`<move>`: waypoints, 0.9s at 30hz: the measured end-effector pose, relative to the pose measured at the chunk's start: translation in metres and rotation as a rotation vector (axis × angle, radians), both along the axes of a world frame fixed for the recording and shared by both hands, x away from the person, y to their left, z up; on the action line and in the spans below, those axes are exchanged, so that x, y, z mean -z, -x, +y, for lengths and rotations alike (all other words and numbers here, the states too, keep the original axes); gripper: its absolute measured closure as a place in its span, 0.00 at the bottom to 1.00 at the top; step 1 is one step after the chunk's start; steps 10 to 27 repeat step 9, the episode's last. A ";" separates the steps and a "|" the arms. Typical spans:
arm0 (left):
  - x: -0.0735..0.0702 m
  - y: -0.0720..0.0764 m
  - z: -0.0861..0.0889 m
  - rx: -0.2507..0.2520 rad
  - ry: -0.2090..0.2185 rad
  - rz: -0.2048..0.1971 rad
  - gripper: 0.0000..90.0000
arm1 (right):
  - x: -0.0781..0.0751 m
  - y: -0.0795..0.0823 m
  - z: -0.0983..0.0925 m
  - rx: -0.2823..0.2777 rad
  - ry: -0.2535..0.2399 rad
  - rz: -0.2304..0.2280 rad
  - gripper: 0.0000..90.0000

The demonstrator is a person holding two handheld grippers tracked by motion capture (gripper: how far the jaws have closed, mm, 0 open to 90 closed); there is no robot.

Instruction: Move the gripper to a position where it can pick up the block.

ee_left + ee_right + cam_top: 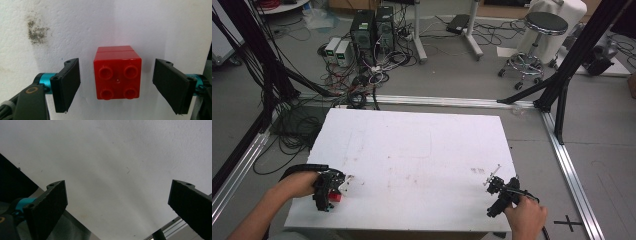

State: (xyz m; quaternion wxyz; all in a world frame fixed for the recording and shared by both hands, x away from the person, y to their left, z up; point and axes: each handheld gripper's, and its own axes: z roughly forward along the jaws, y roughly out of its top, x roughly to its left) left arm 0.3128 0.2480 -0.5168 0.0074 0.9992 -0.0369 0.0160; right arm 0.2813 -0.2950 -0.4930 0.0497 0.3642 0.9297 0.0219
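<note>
The red brick sits on the white counter, centred between the left gripper's wide-open jaws, untouched. Close evenly on its sides. Right gripper gapes empty.

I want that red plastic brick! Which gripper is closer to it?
Left. The left gripper has its open jaws around the red plastic studded brick; the right gripper is across the table.

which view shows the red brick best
The left gripper view: the red brick sits centred between the open jaws of the left gripper, four studs plain, gaps either side. The high view gives a small red patch under that gripper. The right gripper view faces white table.
</note>
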 end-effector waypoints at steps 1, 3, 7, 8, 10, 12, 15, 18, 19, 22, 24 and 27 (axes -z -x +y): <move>0.000 0.000 0.000 0.002 -0.005 0.003 0.25 | 0.000 0.000 0.000 -0.002 0.002 -0.001 0.02; 0.000 0.000 0.000 0.002 -0.001 -0.003 0.25 | 0.000 0.000 0.000 0.000 -0.002 -0.002 0.02; -0.002 0.000 0.000 0.003 -0.002 -0.008 0.25 | 0.000 0.000 0.000 0.000 -0.002 0.000 0.02; -0.002 0.000 0.000 0.003 -0.002 -0.008 0.25 | 0.000 0.000 0.000 0.000 -0.002 0.000 0.02; -0.003 0.000 0.000 0.000 -0.003 -0.005 0.25 | -0.001 0.000 0.000 0.000 -0.002 -0.002 0.02; -0.003 0.000 0.000 0.000 -0.003 -0.005 0.25 | -0.001 0.000 0.000 0.000 -0.002 -0.002 0.02; -0.003 0.000 0.000 0.000 -0.003 -0.005 0.25 | -0.001 0.000 0.000 0.000 -0.002 -0.002 0.02; -0.003 0.000 0.000 0.000 -0.003 -0.005 0.25 | -0.001 0.000 0.000 0.000 -0.002 -0.002 0.02; -0.003 0.000 0.000 0.000 -0.003 -0.005 0.25 | -0.001 0.000 0.000 0.000 -0.002 -0.002 0.02; -0.003 0.000 0.000 0.000 -0.003 -0.005 0.25 | -0.001 0.000 0.000 0.000 -0.002 -0.002 0.02; -0.003 0.000 0.000 0.000 -0.003 -0.005 0.25 | -0.001 0.000 0.000 0.000 -0.002 -0.002 0.02; -0.003 0.000 0.000 0.000 -0.003 -0.005 0.25 | -0.001 0.000 0.000 0.000 -0.002 -0.002 0.02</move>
